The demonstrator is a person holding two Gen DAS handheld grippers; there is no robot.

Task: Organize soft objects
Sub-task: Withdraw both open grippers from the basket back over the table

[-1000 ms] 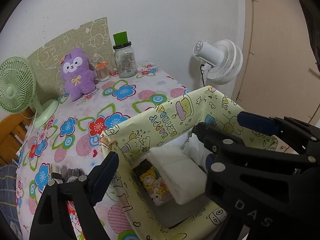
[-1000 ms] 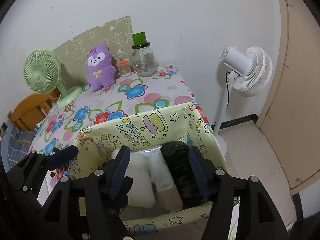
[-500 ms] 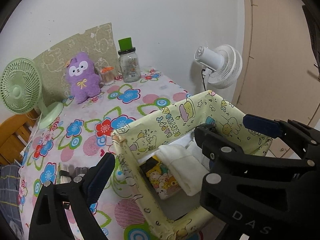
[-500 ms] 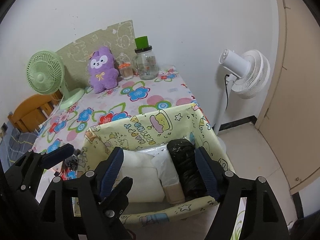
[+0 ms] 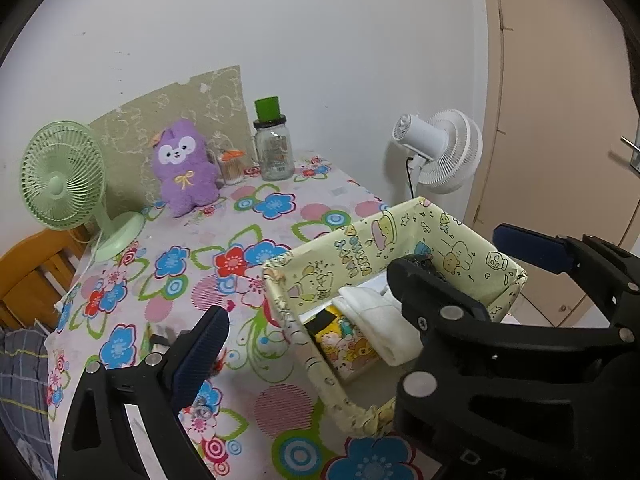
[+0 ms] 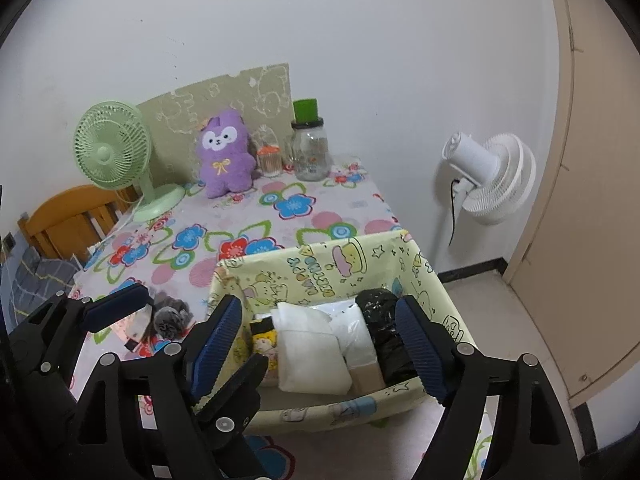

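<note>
A yellow cartoon-print fabric box (image 6: pixel 320 268) (image 5: pixel 360 248) stands at the table's near right corner. It holds folded white cloths (image 6: pixel 308 348) (image 5: pixel 380 320), a black bundle (image 6: pixel 384 320) and a yellow picture pack (image 5: pixel 344 344). A grey fuzzy item (image 6: pixel 170 316) lies on the tablecloth left of the box. A purple plush (image 6: pixel 224 152) (image 5: pixel 184 164) sits at the back. My right gripper (image 6: pixel 320 344) is open and empty above the box's near side. My left gripper (image 5: pixel 360 304) is open and empty, spanning the box's left wall.
A green desk fan (image 6: pixel 116 156), a glass jar with a green lid (image 6: pixel 310 148) and a small orange-lidded jar (image 6: pixel 269 158) stand along the back. A white floor fan (image 6: pixel 492 176) stands right of the table. A wooden chair (image 6: pixel 68 216) is at the left.
Both grippers have pulled back and up from the box, so more of the table shows. Both stay open and empty.
</note>
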